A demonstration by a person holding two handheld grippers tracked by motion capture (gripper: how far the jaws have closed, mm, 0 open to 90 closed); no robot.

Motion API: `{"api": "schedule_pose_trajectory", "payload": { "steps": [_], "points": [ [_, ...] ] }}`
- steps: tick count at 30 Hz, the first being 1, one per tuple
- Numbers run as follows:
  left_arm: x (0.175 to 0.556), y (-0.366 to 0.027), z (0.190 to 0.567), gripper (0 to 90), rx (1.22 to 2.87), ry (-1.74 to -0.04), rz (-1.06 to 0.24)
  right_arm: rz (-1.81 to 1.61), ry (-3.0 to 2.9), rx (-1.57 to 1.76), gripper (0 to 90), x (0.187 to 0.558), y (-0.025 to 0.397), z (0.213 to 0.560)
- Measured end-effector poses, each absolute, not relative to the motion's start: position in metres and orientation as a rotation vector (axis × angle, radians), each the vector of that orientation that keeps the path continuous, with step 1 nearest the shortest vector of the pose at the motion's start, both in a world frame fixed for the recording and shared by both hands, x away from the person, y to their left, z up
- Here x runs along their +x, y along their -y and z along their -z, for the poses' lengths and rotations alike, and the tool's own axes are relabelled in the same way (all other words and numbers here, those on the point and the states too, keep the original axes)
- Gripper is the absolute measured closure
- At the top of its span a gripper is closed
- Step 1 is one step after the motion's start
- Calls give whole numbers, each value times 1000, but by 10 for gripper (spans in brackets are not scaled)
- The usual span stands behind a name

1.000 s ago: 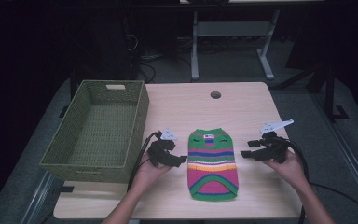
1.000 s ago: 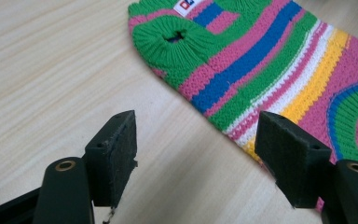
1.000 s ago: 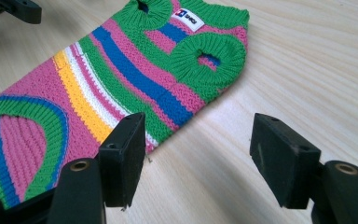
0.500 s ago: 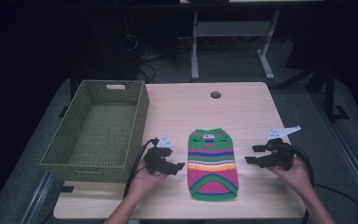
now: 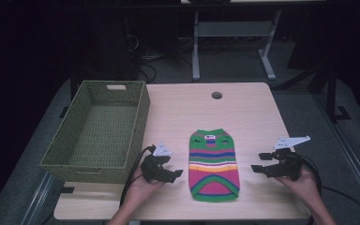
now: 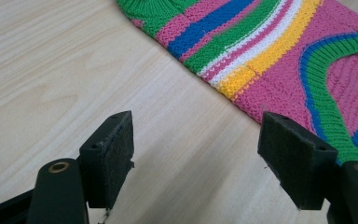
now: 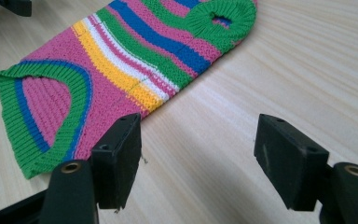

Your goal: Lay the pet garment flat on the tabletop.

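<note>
A small knitted sweater point(image 5: 213, 164) with pink, green, blue, yellow and white stripes lies flat on the wooden table point(image 5: 243, 112), neck end away from me. My left gripper point(image 5: 176, 175) rests low just left of its lower half, open and holding nothing; the left gripper view shows the sweater point(image 6: 279, 51) beyond the jaws. My right gripper point(image 5: 258, 162) hovers to the sweater's right, also open and holding nothing. In the right gripper view the sweater point(image 7: 121, 60) lies ahead and to the left of the jaws.
A green woven basket point(image 5: 98, 131) stands at the table's left side, nothing visible inside it. A round cable hole point(image 5: 216, 95) sits near the far edge. Desk legs and cables stand on the dark floor beyond the table.
Both grippers have drawn back toward the near edge. The left one has dropped lower beside the sweater's lower half, and the right one has shifted outward to the right. The sweater has not moved.
</note>
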State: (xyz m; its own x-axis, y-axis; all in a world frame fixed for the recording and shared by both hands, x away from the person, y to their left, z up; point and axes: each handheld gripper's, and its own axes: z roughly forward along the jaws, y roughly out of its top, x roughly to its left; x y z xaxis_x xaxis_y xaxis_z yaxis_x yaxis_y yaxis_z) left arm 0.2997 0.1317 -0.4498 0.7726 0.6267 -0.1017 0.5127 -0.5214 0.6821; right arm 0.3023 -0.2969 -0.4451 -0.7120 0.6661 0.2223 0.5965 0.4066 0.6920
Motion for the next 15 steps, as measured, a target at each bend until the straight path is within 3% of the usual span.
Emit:
{"api": "schedule_pose_trajectory", "payload": {
  "steps": [15],
  "points": [
    [277,-144,459,257,2245,-829,-213,-1217,-2515,1157,286,276,304,456]
  ]
}}
